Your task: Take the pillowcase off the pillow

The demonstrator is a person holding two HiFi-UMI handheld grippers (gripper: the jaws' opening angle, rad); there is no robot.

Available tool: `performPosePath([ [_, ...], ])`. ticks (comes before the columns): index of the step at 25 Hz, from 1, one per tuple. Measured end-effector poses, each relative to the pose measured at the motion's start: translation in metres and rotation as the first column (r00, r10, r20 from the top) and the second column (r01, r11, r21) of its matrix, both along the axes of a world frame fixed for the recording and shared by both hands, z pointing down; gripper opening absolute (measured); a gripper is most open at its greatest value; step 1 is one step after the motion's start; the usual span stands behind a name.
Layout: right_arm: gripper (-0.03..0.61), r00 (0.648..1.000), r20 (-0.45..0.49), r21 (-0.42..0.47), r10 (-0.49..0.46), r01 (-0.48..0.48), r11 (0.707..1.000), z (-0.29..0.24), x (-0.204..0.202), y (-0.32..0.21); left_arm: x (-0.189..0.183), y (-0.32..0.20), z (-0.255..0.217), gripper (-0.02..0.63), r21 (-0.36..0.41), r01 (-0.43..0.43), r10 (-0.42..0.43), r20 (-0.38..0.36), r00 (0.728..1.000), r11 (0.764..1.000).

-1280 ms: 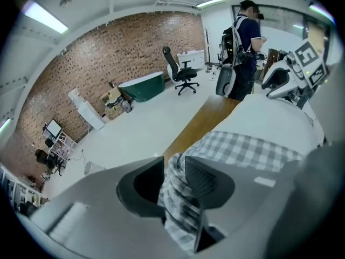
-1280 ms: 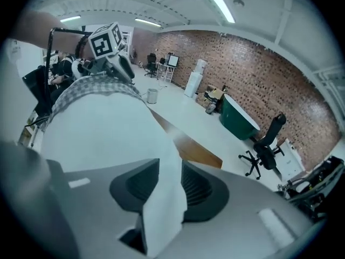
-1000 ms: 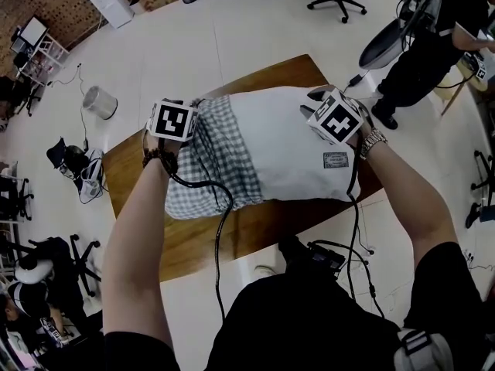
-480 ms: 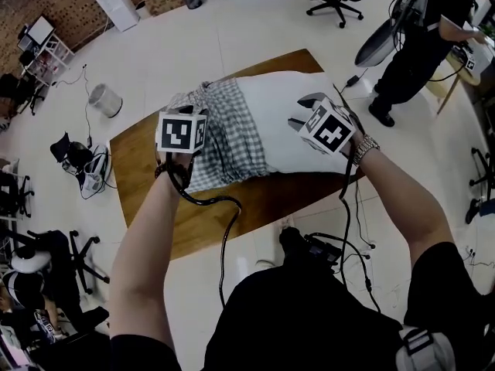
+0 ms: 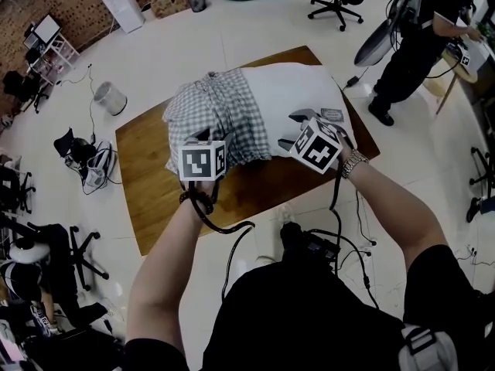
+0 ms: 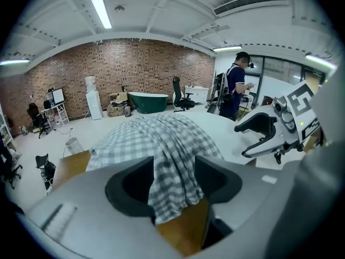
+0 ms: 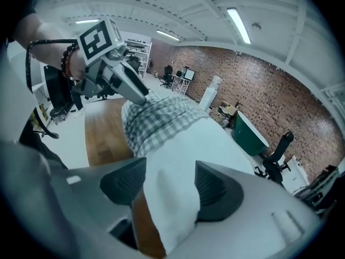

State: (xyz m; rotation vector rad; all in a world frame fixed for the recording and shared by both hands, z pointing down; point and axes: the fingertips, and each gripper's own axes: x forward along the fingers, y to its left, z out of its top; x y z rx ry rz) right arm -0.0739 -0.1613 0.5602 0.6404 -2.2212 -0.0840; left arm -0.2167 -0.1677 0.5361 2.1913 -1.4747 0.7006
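The checked pillowcase (image 5: pixel 220 118) sits bunched over the left half of the white pillow (image 5: pixel 298 91), which lies across the far part of the wooden table (image 5: pixel 155 184); the right half of the pillow is bare, so I judge the case roughly half off. Both sets of jaws have just been opening. On my left gripper (image 6: pixel 175 171) they stand apart with a hanging flap of the checked cloth between them, no longer pinched. On my right gripper (image 7: pixel 171 179) they are spread wide around the pillow's near white corner, not clamped on it. So I have let go on both sides, and I read this as a pause to take a fresh hold: the left on the case, the right to anchor the pillow while the case is drawn further left. A second ago both grippers were up at the pillow's far edge; half a second ago they were over its middle; now they are at its near edge. The pillow also seems to lie further from the table's near side.
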Motion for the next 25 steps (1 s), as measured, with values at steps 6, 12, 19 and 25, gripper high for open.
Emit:
performPosePath([
  [6, 0.29, 1.0, -0.022, 0.029, -0.005, 0.005, 1.0, 0.018, -0.009, 0.021, 0.008, 0.034, 0.036, 0.246, -0.035, 0.02, -0.022, -0.046, 0.999, 0.999],
  [12, 0.295, 0.998, -0.063, 0.079, -0.011, 0.016, 0.997, 0.035, -0.013, 0.021, 0.025, 0.039, 0.059, 0.247, -0.065, 0.033, -0.037, -0.074, 0.997, 0.997],
  [19, 0.298, 0.993, -0.117, 0.148, 0.011, 0.006, 0.989, 0.05, -0.02, 0.012, 0.03, 0.035, 0.086, 0.253, -0.105, 0.063, -0.075, -0.121, 0.99, 0.992],
  [25, 0.298, 0.983, -0.184, 0.207, 0.021, 0.017, 0.978, 0.076, -0.022, -0.002, 0.025, 0.02, 0.12, 0.253, -0.151, 0.114, -0.136, -0.145, 0.98, 0.982],
])
